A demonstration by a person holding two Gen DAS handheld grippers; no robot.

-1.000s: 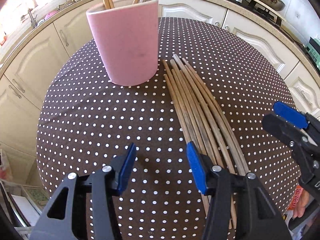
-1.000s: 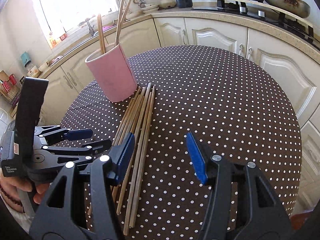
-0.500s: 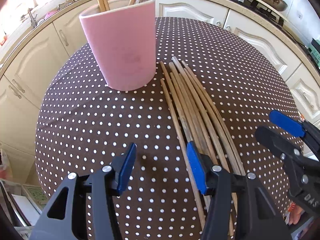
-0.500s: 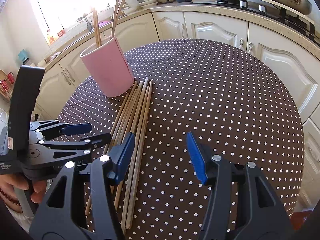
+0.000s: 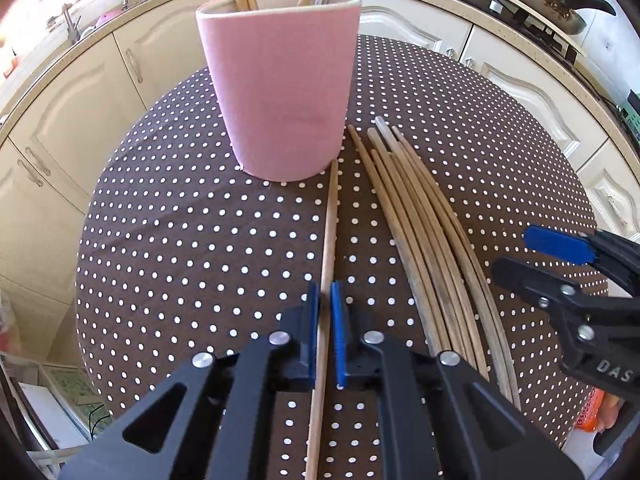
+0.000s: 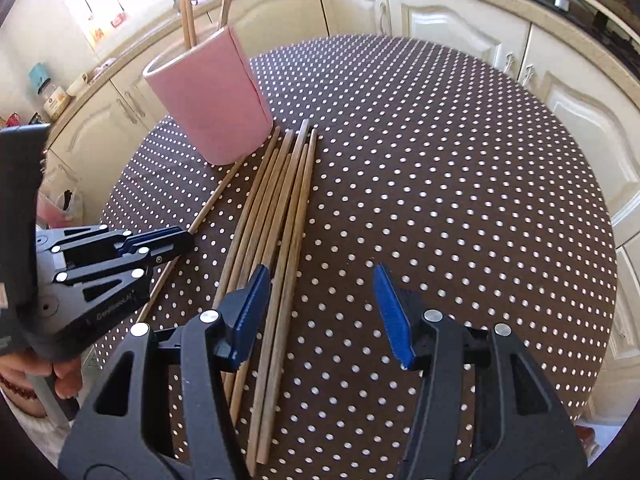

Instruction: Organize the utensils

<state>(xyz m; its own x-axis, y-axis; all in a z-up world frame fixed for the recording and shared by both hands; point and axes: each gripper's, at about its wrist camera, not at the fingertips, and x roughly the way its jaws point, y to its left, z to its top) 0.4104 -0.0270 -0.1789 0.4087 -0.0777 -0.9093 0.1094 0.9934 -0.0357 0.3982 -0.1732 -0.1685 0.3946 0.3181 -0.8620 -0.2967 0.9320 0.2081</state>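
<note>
1. Here, one chopstick (image 5: 329, 240) is clamped between the pads of the left gripper (image 5: 325, 336), whose jaws have just been closing down to a thin slit with the stick in it.
2. The stick is held toward its near end; its long axis runs straight ahead of the gripper, and its far tip lies at the foot of the cup (image 5: 280, 92), touching it or nearly so.
3. The cup stands upright on the worktop (image 5: 180, 240), directly ahead of the left gripper, with several chopsticks already standing in it.
4. The bundle (image 5: 424, 240) of remaining chopsticks lies flat just right of the held one, fanned slightly and pointing the same way.
5. The right gripper (image 6: 320, 316) hangs about half open with nothing held, its left pad over the bundle's right edge; its jaws have just been closing a little.
6. The left hand is judged the nearer to the cup, so a lift and a tilt toward upright are likely called for.
</note>
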